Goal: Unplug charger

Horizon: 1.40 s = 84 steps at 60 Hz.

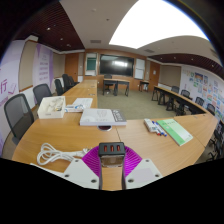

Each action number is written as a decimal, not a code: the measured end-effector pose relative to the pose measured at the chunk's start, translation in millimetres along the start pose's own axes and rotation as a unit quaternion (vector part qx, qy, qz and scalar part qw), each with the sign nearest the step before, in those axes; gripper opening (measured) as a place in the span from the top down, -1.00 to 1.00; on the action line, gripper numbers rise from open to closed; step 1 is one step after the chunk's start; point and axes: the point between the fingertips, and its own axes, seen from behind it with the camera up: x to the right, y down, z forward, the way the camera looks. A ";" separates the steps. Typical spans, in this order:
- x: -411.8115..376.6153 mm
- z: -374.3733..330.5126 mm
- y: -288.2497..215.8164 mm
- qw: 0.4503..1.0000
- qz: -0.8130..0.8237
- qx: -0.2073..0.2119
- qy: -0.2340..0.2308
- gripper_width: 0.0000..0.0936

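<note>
A black charger with three orange ports on its top face sits between my fingers, raised above the wooden table. My gripper is shut on it, the purple pads pressing its two sides. A white coiled cable lies on the table to the left of the fingers. Whether any cable is still attached to the charger is hidden by the fingers.
A white stack of papers or box lies beyond the charger. Another white item sits at the far left, and a green booklet with a white device at the right. Black chairs line the table's left side.
</note>
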 end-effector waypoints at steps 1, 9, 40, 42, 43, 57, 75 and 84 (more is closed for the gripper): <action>2.9 1.9 9.8 1.000 -0.002 -0.016 0.001 0.46; 14.0 18.8 94.5 0.995 -0.005 -0.104 -0.003 0.37; 17.7 -13.8 97.7 0.992 -0.006 -0.125 -0.022 -0.83; 17.0 -25.2 93.4 0.992 -0.010 -0.122 -0.020 -0.83; 16.5 -31.3 91.1 0.993 -0.011 -0.119 -0.019 -0.83; 3.2 -144.7 63.1 0.996 -0.014 -0.084 -0.002 -0.84; -15.6 -279.0 59.4 0.998 -0.025 -0.060 0.005 -0.83; -12.4 -308.9 61.4 0.998 -0.022 -0.058 0.017 -0.82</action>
